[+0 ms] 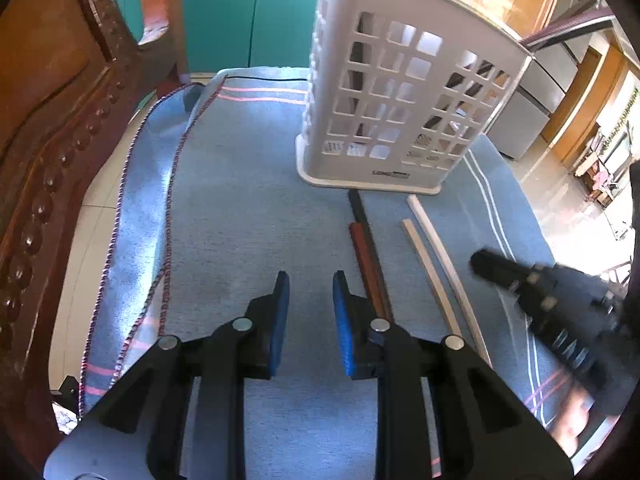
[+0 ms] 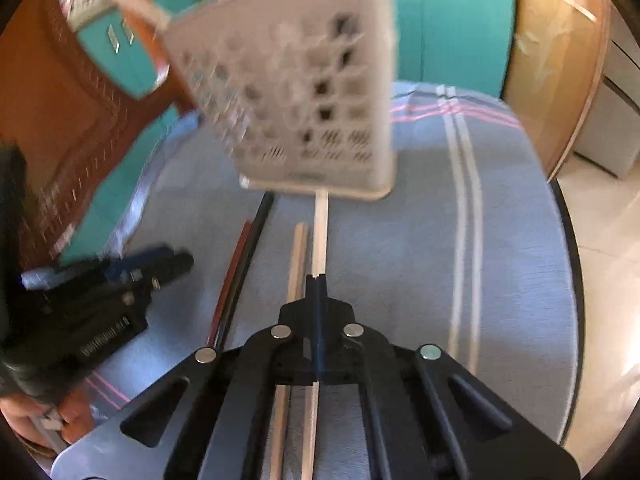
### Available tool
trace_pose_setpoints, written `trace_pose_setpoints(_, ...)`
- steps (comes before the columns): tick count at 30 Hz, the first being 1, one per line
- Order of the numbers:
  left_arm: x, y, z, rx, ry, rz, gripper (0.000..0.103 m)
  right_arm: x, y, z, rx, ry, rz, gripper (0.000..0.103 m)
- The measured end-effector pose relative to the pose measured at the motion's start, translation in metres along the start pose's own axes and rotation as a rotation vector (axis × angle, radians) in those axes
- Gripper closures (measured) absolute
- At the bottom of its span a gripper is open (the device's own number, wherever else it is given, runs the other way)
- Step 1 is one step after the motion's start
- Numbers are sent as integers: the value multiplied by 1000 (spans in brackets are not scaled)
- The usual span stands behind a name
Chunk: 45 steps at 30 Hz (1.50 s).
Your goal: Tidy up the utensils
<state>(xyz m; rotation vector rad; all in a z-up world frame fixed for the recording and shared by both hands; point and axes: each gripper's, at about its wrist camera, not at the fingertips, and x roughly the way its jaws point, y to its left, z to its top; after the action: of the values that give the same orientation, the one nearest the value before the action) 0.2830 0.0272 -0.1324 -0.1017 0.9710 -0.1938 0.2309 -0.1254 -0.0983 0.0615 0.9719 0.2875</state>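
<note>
A white slotted utensil holder [image 1: 404,80] stands on the blue cloth; it also shows blurred in the right wrist view [image 2: 304,84]. In front of it lie a black chopstick [image 1: 362,216], a red-brown chopstick [image 1: 362,256] and two pale wooden chopsticks [image 1: 436,248]. My left gripper [image 1: 311,284] is open and empty, just left of the dark pair. My right gripper [image 2: 318,278] is shut, its tips over the pale chopsticks [image 2: 320,232]; I cannot tell whether it holds one. It shows blurred at the right of the left wrist view [image 1: 484,260].
The blue striped cloth [image 1: 240,208] covers a round table whose edge [image 2: 572,264] curves at the right. A carved wooden chair [image 1: 52,128] stands at the left. Teal cabinet doors [image 1: 240,12] are behind the table.
</note>
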Motion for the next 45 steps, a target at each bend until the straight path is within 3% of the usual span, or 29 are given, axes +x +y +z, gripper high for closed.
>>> trace_pose_setpoints(3,0,-9,-3,22,3,-18,79,-9,-16,0,41,-26,-31,102)
trace_pose_setpoints(7,4,-28,-8,79,23,-45,74,0,-37,2,111,18,-33,102)
trace_pose_setpoints(12,12,-47,-15,154,34,2,74,3,-42,-4,123,38,-49,102)
trace_pose_setpoints(14,11,-48,-15,146,33,-4,87,4,-43,-6,125,42,-53,102)
trace_pose_setpoints(27,-26,-19,-6,18,-91,-102,93,24,-33,-4,117,63,-60,102)
trace_pose_setpoints(34,-8,-14,-3,5,-21,-58,93,26,-24,-7,84,62,-37,101)
trace_pose_setpoints(38,1,-13,-8,36,6,-35,87,25,-12,-10,26,60,-19,91)
trace_pose_setpoints(45,12,-9,-7,23,34,6,86,32,8,-11,-68,52,-29,89)
